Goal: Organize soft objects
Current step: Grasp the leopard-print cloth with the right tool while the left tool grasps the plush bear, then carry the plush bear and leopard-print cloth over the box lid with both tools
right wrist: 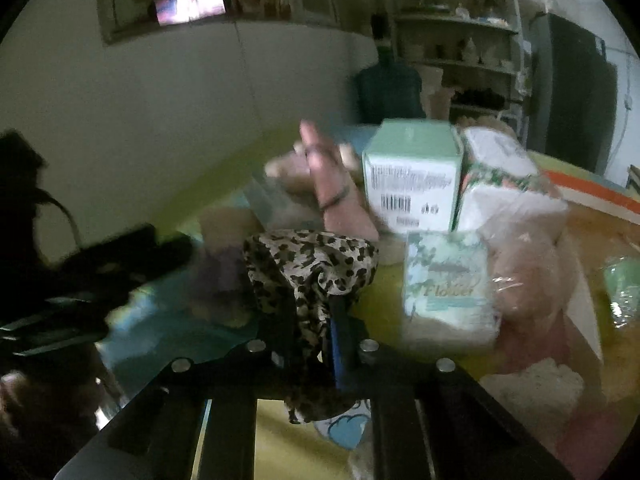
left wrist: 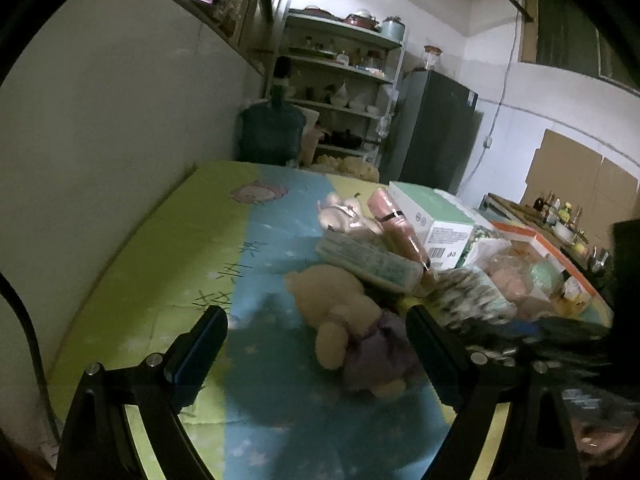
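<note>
Low centre of right wrist view: my right gripper (right wrist: 310,320) fingers clamped on leopard cloth (right wrist: 312,258), bunched for lifting. Left gripper (left wrist: 316,344) fingers spread wide, straddling teddy bear (left wrist: 340,304) on table (left wrist: 160,248), probably for next grasp.
</note>
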